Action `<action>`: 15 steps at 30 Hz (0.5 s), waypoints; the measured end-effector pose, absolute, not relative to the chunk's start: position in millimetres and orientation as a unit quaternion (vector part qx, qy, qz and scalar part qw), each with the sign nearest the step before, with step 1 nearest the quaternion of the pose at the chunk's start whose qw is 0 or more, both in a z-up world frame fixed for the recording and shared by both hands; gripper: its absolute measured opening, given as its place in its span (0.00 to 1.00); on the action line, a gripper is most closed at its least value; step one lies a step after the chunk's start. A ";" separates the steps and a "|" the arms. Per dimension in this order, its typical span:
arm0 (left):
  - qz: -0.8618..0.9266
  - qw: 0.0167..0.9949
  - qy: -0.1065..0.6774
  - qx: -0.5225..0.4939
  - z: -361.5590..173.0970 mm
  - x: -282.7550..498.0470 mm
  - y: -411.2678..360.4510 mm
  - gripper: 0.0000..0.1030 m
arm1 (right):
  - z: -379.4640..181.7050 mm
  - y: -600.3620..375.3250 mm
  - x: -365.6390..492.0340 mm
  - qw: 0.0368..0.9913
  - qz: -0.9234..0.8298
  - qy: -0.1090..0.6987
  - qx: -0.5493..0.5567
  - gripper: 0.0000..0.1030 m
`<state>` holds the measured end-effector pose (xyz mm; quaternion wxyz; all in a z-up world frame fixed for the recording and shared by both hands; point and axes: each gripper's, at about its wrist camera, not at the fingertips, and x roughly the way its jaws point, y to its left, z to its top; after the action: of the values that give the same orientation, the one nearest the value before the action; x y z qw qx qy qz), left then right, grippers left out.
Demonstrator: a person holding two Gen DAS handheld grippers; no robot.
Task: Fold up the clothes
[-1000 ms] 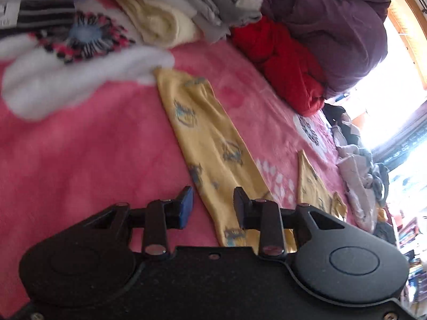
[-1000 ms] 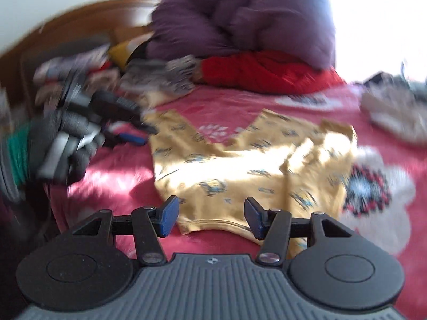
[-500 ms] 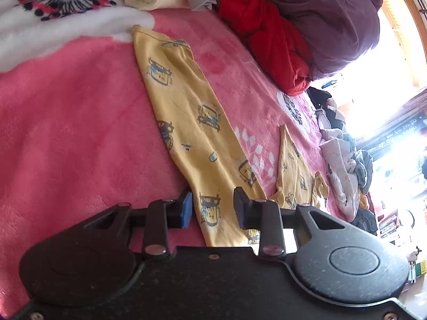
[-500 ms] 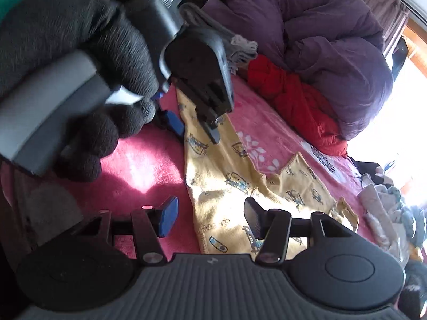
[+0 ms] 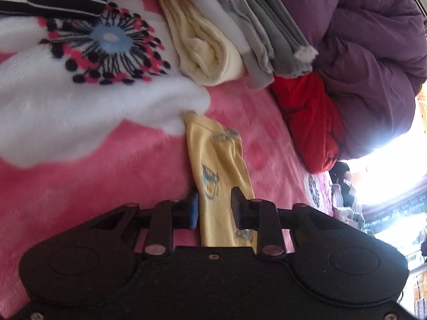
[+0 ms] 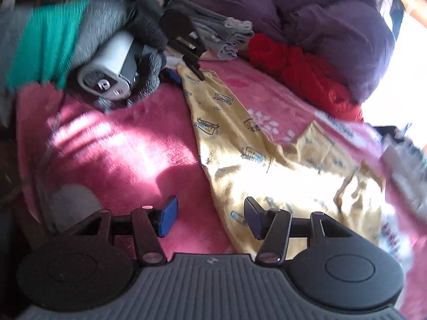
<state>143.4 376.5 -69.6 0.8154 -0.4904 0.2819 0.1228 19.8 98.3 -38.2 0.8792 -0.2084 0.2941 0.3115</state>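
Note:
A yellow printed garment (image 6: 267, 165) lies spread on the pink blanket (image 6: 120, 146). One long narrow part of it (image 5: 218, 165) runs up between my left gripper's (image 5: 214, 209) fingers, which stand open on either side of the cloth near its cuffed end (image 5: 190, 116). In the right wrist view the left gripper (image 6: 186, 64) sits at that far end of the garment, held by a gloved hand. My right gripper (image 6: 209, 217) is open and empty, low over the garment's near edge.
Folded cream (image 5: 202, 50) and grey clothes (image 5: 267, 32) are stacked at the back. A red garment (image 5: 309, 122) and a purple quilt (image 5: 373, 61) lie behind right. A white flower pattern (image 5: 80, 101) marks the blanket. More clothes (image 6: 408, 157) lie at the far right.
My left gripper has moved along the yellow part toward its cuffed end, and the fingers now straddle the cloth. My right gripper has drawn back and lowered near the garment's edge.

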 end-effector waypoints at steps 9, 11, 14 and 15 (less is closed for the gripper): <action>0.028 0.908 0.240 -0.342 -11.6 160.5 300.4 0.00 | -17.4 -43.0 68.1 0.865 0.305 0.364 0.165 0.58; 0.002 0.921 0.230 -0.314 -2.9 163.1 276.7 0.00 | -19.8 -72.2 80.6 0.855 0.291 0.367 0.224 0.59; -0.029 0.935 0.225 -0.273 7.5 169.8 237.3 0.00 | -26.5 -105.7 91.4 0.847 0.280 0.364 0.267 0.61; -0.037 0.940 0.223 -0.255 10.6 172.9 222.0 0.00 | -28.5 -115.9 94.9 0.846 0.277 0.362 0.276 0.61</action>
<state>172.9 222.0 10.6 0.9402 -0.2552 0.2228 -0.0368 94.9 -115.9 -28.5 0.8460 0.2759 0.3622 0.2774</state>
